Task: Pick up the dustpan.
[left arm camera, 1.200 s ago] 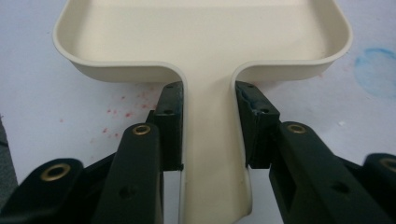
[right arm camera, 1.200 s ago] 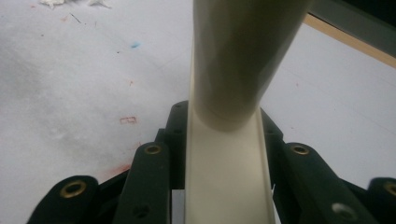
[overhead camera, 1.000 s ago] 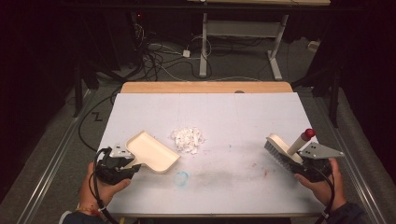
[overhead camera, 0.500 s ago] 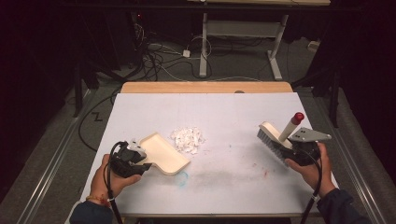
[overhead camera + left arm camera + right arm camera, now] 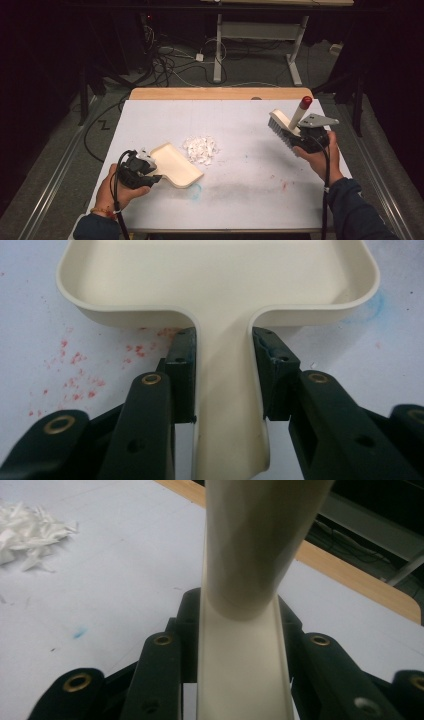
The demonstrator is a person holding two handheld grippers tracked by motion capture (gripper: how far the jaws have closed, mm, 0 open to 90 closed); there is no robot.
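left gripper [image 5: 150, 170] clamped on dustpan [image 5: 176, 165] handle, right gripper [image 5: 295, 134] seemingly gripping brush [image 5: 282, 127] (raised), positioned for sweeping paper shreds [image 5: 200, 148].

lab | dark room | floor cables [image 5: 170, 60] | bare white table [image 5: 250, 175]

cream dustpan [image 5: 176, 165], white shreds [image 5: 200, 148], red-tipped brush [image 5: 292, 123]

Dustpan [image 5: 220, 285] front lip cut off by top edge in left gripper view; handle end runs off the bottom. Brush [image 5: 250, 580] handle blurred and cropped top and bottom in right gripper view, bristles hidden. Paper shreds [image 5: 30, 532] clipped at left edge. High view: individual shreds too small to tell.
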